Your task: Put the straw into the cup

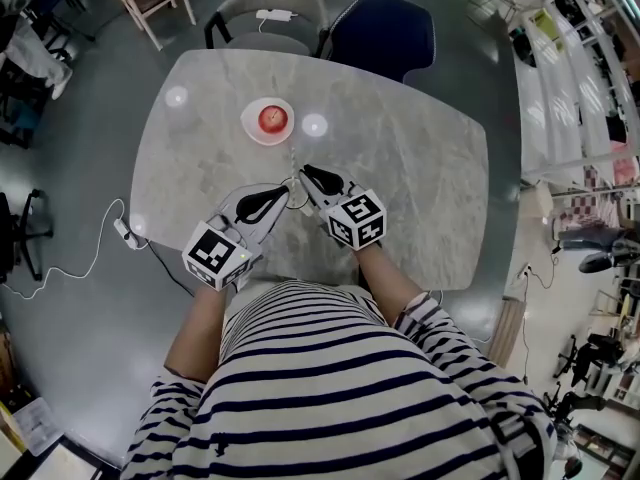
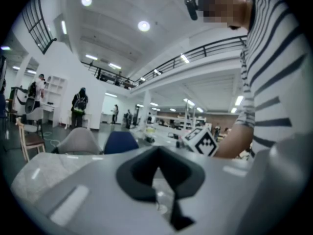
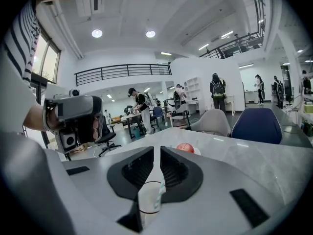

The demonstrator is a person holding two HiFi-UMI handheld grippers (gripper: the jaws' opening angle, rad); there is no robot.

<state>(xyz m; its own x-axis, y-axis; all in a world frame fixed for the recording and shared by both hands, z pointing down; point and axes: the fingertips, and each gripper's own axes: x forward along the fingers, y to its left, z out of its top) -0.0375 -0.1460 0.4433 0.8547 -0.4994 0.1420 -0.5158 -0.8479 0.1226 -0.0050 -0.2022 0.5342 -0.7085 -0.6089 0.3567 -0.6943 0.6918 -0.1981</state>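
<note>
On the near side of the cup (image 1: pixel 269 120), the two grippers meet tip to tip above the surface (image 1: pixel 420 188). The right gripper (image 3: pixel 157 151) has its fingers closed on the paper-wrapped straw (image 3: pixel 150 197), which runs down between them. The left gripper (image 2: pixel 157 151) has its fingers pressed together on a pale strip, seemingly the straw's other end. Beyond the cup stand a grey chair (image 1: pixel 265 13) and a blue chair (image 1: pixel 385 28).

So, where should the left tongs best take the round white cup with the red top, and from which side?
Probably by the white outer wall of the round white cup, coming level from its left side. It stands upright and free on the grey marble table, and this leaves the top open for the white straw in the right tongs.
</note>
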